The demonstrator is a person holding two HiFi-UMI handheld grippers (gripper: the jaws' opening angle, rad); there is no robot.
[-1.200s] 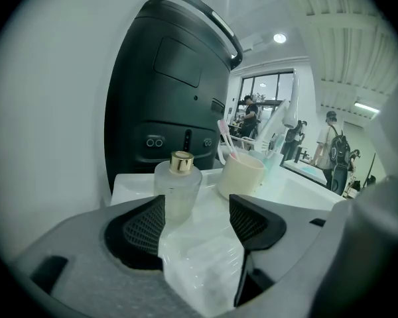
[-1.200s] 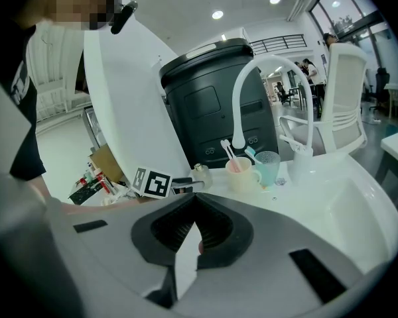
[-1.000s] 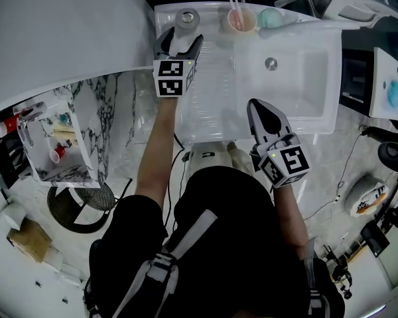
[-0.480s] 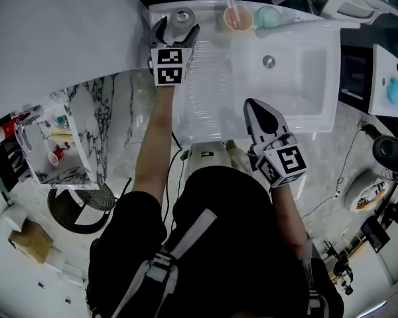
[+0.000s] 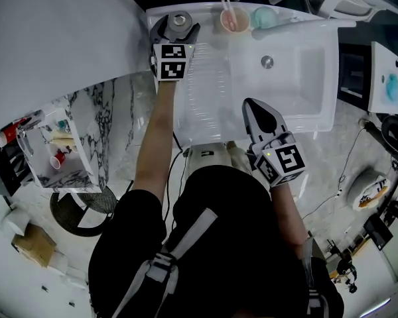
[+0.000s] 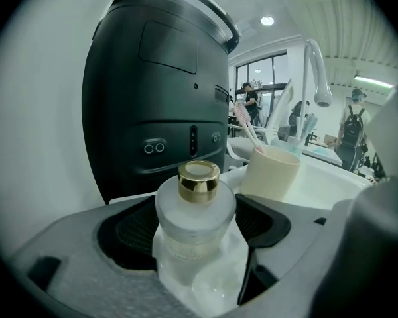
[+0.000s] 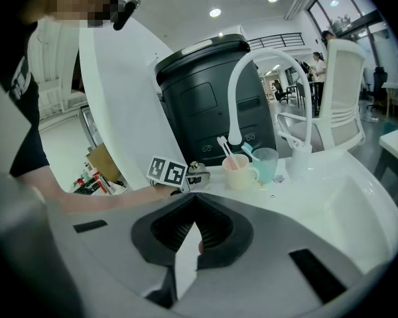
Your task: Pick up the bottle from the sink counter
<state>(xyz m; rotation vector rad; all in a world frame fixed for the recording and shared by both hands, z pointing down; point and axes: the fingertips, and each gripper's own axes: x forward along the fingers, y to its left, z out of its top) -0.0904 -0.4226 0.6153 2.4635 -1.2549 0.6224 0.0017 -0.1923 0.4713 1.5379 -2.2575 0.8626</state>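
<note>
The bottle point(image 5: 180, 20), frosted glass with a gold cap, stands at the back left corner of the white sink counter point(image 5: 205, 91). My left gripper point(image 5: 176, 28) reaches out to it, and its jaws stand wide on either side of the bottle's body. In the left gripper view the bottle point(image 6: 196, 211) fills the gap between the black pads point(image 6: 129, 234), close to both. I cannot see any squeeze on it. My right gripper point(image 5: 261, 109) hovers over the counter's front edge, and its jaws point(image 7: 192, 204) meet with nothing in them.
A pink cup point(image 5: 233, 20) with toothbrushes and a teal cup point(image 5: 265, 17) stand to the right of the bottle. The basin point(image 5: 298, 65) lies to the right, under a white faucet point(image 7: 252, 65). A black bin point(image 6: 159, 91) rises behind the bottle. A white wall panel point(image 5: 60, 32) flanks the left.
My left gripper has moved forward along the counter until its jaws flank the bottle. The right gripper has hardly shifted.
</note>
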